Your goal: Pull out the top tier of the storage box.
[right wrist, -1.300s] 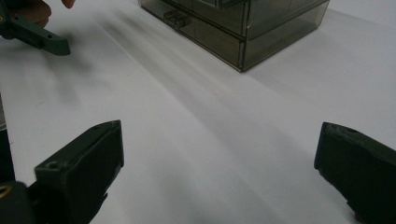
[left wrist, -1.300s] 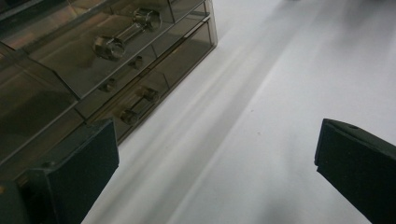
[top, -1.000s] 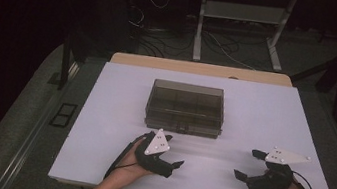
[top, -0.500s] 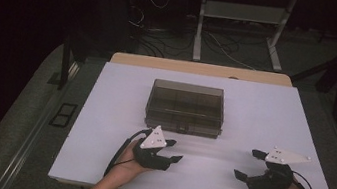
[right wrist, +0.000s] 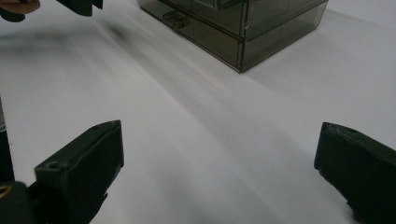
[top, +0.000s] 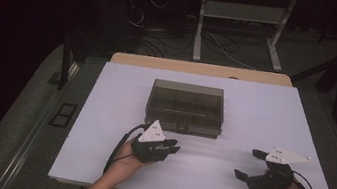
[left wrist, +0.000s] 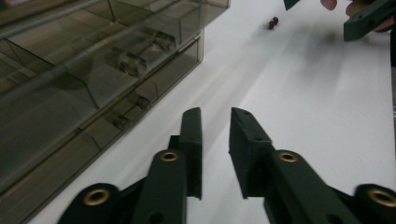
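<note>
A smoky see-through box [top: 185, 108] with a shut lid stands mid-table; inner dividers and a front latch [right wrist: 175, 18] show. My left gripper [top: 172, 147] lies just in front of the box's near left corner, pointing right. Its jaws stand a narrow gap apart with nothing between them [left wrist: 215, 140], and the box [left wrist: 93, 60] is close on their left. My right gripper [top: 247, 163] rests near the front right of the table, pointing left, wide open and empty [right wrist: 219, 154]. The box's corner [right wrist: 243, 32] lies well ahead of it.
The white table [top: 264, 114] has bare room right of the box and between the grippers. Two tiny dark bits [left wrist: 272, 22] lie on the table beyond the left jaws. Behind the table are a wooden edge [top: 200, 69], floor cables and a shelf frame [top: 241, 14].
The left gripper has crept slightly forward and left toward the box's front. The right gripper has stayed put.
</note>
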Available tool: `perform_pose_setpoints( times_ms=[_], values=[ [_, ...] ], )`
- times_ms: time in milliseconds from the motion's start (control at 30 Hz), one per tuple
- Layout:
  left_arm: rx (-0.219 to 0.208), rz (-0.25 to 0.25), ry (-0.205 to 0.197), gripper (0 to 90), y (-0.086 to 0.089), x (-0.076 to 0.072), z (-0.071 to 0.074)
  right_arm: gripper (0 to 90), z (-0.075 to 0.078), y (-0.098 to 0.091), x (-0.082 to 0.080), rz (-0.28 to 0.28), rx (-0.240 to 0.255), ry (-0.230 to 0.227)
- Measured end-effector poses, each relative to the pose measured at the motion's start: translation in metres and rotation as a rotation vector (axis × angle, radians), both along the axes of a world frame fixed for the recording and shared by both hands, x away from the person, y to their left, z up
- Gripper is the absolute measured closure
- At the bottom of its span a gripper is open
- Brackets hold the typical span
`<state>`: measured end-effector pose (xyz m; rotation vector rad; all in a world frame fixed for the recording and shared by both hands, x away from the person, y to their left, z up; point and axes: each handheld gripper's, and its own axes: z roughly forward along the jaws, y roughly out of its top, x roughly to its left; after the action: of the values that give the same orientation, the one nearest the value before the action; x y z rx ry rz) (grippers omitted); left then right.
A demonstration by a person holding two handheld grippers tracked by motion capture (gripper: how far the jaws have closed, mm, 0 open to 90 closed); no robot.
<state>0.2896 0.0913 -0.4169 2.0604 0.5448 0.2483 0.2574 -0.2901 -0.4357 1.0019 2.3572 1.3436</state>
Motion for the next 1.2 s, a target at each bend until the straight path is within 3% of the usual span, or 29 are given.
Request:
perform_pose_setpoints(
  times_ms=[267,600,1200],
  values=[
    [0.019,-0.006,0.010,89.0,-0.002,0.006,0.010,1.0,0.000,0.000,0.000,0.002,0.002,-0.002],
    [0.057,-0.016,0.004,89.2,-0.008,0.016,0.033,1.0,0.000,0.000,0.000,-0.001,0.003,0.001],
    [0.039,0.024,0.004,89.1,-0.008,0.051,0.061,1.0,0.000,0.000,0.000,-0.003,0.001,0.006]
  ],
)
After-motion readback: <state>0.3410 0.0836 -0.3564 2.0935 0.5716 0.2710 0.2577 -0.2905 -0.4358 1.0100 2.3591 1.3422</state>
